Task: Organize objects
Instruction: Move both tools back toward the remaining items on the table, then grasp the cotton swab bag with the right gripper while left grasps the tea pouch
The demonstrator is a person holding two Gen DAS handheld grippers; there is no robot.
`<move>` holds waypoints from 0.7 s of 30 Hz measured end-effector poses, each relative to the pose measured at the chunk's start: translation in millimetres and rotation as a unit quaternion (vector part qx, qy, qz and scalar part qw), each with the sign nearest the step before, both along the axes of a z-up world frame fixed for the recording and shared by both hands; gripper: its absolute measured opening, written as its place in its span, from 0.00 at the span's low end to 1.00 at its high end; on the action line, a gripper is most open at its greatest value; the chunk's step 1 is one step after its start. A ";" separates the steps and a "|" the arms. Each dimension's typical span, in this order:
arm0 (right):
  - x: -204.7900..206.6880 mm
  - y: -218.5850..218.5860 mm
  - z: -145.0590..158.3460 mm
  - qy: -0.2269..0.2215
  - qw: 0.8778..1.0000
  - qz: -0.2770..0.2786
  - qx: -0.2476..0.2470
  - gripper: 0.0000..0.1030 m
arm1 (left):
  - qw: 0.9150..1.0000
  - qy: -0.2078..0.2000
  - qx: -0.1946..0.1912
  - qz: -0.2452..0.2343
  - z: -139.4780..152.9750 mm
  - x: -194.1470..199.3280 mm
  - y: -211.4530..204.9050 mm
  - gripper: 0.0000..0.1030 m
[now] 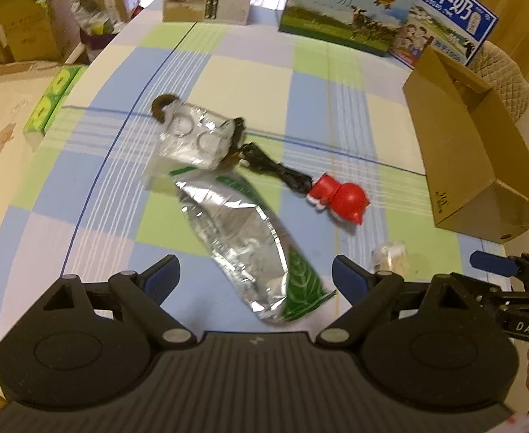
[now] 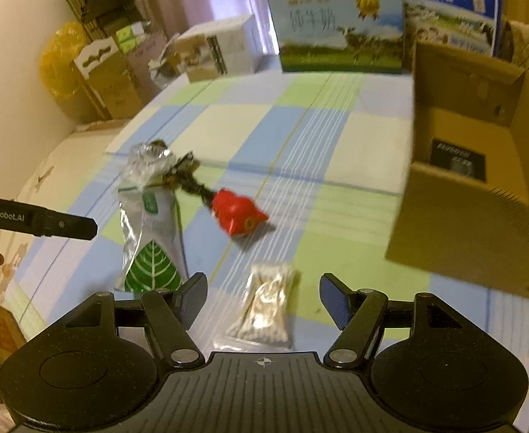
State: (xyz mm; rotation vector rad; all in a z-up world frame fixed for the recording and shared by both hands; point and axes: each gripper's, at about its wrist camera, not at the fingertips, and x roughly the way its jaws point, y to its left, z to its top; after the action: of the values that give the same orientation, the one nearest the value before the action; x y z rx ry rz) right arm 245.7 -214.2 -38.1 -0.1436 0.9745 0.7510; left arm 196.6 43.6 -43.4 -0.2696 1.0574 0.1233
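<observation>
Jaws wide on both grippers, empty | checked cloth [image 1: 250, 72] covers table | cartons [image 2: 336, 29] along far edge

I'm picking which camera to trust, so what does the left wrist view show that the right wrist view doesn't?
Only the left wrist view: green tissue packs off the table's edge.
Only the right wrist view: the cardboard box's interior, and the whole cotton swab packet between the open right claw.
Both: foil pouch, red toy, milk cartons; the left claw is open.
</observation>
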 end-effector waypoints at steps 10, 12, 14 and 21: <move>-3.1 15.9 -23.4 0.024 1.000 -0.006 -0.019 0.64 | 1.000 0.017 -0.014 0.012 -17.9 -4.7 19.1 0.87; -2.3 19.2 -28.6 0.028 0.999 -0.009 -0.025 0.64 | 1.000 0.018 -0.015 0.013 -20.7 -4.9 22.6 0.87; -0.9 22.9 -34.7 0.029 0.999 -0.012 -0.032 0.64 | 1.000 0.019 -0.016 0.015 -24.0 -5.1 25.2 0.87; 6.9 35.3 -56.9 0.029 0.997 -0.031 -0.059 0.64 | 0.999 0.026 -0.025 0.018 -35.2 -0.2 32.5 0.88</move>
State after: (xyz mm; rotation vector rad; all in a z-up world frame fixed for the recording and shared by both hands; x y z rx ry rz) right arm 252.7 -178.9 -95.0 -0.1947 1.0752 0.6433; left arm 196.4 76.2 -78.6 -0.3320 1.1079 0.1368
